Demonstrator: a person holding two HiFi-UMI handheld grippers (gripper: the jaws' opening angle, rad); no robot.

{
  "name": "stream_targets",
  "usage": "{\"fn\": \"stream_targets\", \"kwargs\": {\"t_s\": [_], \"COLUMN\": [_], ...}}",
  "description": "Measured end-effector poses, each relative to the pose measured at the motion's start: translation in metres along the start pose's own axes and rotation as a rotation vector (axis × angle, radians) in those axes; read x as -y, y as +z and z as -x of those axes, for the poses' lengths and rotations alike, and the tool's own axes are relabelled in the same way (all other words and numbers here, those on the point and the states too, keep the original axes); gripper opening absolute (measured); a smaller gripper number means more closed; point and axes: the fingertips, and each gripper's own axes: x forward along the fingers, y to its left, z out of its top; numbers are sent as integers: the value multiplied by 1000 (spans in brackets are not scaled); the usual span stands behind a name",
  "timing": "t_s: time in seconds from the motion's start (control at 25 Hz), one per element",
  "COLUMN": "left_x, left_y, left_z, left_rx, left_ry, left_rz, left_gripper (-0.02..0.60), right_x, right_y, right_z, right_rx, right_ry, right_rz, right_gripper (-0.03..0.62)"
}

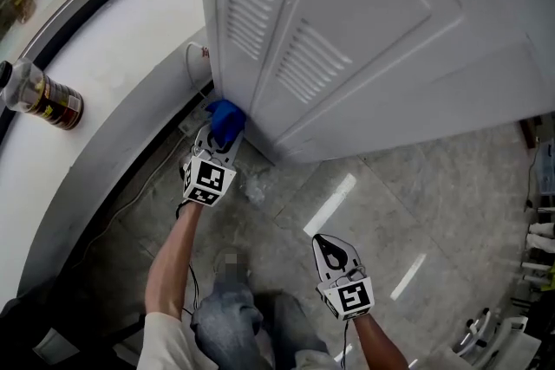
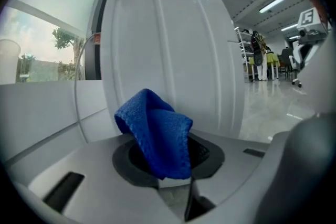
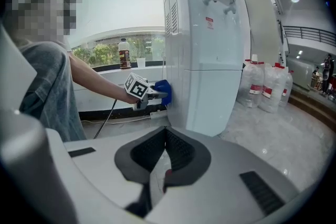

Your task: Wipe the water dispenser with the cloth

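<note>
Clenching the evidently light, soft blue cloth (image 2: 157, 134) mid-fold, left gripper (image 1: 222, 138) fingers press it low on the white water dispenser (image 1: 364, 30); right gripper (image 1: 332, 249) fingers sit closed, empty.

The left gripper (image 1: 224, 134) and right gripper (image 1: 329, 247) are moulded in pale grey, with dark ribbed pads (image 3: 181, 152). The left cube (image 1: 208, 179) and right cube (image 1: 351, 297) are printed with black squares. A black cable (image 3: 104, 119) is attached. Blue jeans (image 1: 227, 323) and a pale sleeve (image 1: 165, 344) are worn.
</note>
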Motion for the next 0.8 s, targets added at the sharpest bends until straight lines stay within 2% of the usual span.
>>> {"fn": "stream_targets", "kwargs": {"t_s": [0.24, 0.52, 0.64, 0.8], "left_x": [85, 173, 192, 189], "left_y": [29, 44, 50, 49], "left_z": [7, 14, 14, 16], "left_rx": [67, 73, 78, 77], "left_ry": [-114, -280, -318, -312], "left_rz": [-25, -80, -98, -93], "left_gripper": [112, 112, 111, 112], "right_x": [0, -6, -9, -10], "right_y": [-9, -17, -20, -22], "right_z": [17, 40, 45, 46], "right_rx": [19, 47, 51, 54], "right_ry": [-6, -11, -9, -8], "right_rz": [-15, -22, -28, -28], "right_gripper": [15, 15, 15, 15]}}
